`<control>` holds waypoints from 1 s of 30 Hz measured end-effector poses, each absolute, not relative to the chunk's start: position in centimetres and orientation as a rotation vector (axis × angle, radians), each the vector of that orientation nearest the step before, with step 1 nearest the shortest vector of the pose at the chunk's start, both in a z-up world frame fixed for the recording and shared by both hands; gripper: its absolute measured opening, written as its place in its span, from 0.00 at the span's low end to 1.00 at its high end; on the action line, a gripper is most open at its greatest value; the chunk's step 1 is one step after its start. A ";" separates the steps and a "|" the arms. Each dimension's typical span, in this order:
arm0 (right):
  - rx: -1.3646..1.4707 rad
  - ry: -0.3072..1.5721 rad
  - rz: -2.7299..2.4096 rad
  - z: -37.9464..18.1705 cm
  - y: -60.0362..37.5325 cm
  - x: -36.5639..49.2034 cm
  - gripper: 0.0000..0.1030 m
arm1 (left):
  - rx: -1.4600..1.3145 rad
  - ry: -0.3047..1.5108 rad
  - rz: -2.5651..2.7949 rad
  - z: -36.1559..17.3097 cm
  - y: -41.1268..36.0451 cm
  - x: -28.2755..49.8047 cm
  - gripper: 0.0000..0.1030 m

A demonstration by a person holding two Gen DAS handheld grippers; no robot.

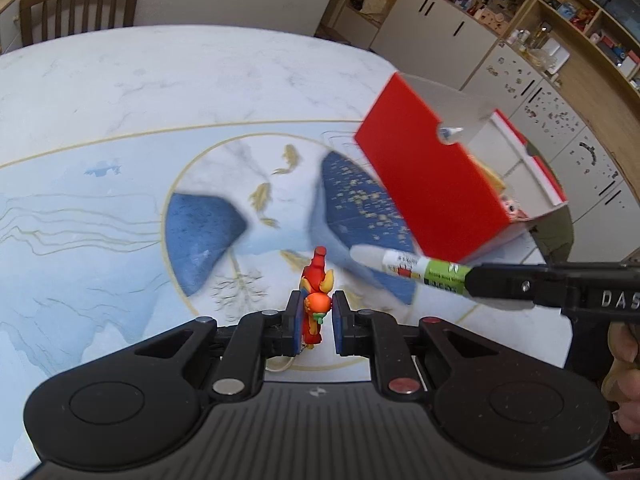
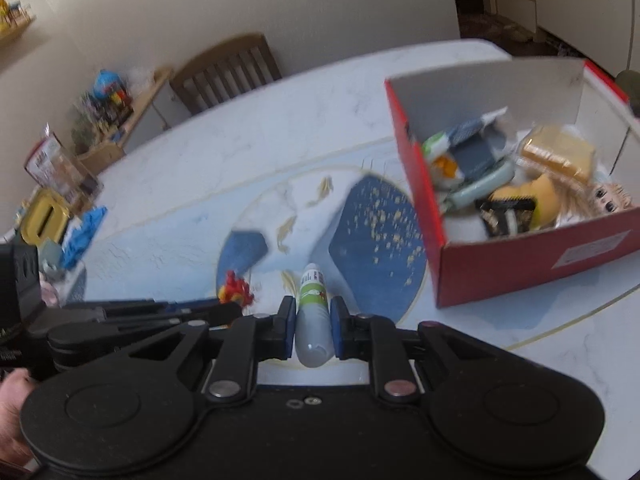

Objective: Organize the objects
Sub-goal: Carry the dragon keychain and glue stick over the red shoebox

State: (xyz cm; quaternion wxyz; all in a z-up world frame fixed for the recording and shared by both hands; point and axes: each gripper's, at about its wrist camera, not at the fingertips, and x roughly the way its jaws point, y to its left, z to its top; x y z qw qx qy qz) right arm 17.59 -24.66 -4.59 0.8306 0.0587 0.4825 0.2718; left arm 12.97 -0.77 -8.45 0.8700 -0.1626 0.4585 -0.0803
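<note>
My left gripper is shut on a small red and orange toy figure, held above the table mat. My right gripper is shut on a white and green tube; the tube also shows in the left wrist view, coming in from the right. A red cardboard box with a white inside stands open at the right, holding several items. It also shows in the left wrist view. The toy figure shows in the right wrist view, left of the tube.
The white marble-look table carries a blue mat with a round fish pattern. A wooden chair stands at the far side. Shelves and cupboards line the right wall. A cluttered side shelf stands at the left.
</note>
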 end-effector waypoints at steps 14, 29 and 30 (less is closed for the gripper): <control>0.207 0.795 0.469 1.2 -32.3 20.6 0.17 | -0.275 0.849 -0.278 -1.9 -6.6 16.5 0.13; 0.167 0.726 0.244 -1.1 -41.3 27.3 0.17 | -0.167 0.818 -0.367 1.4 -16.6 24.9 0.13; 0.156 0.728 0.230 -1.5 -41.6 27.7 0.17 | -0.157 0.826 -0.367 1.1 -17.2 25.5 0.13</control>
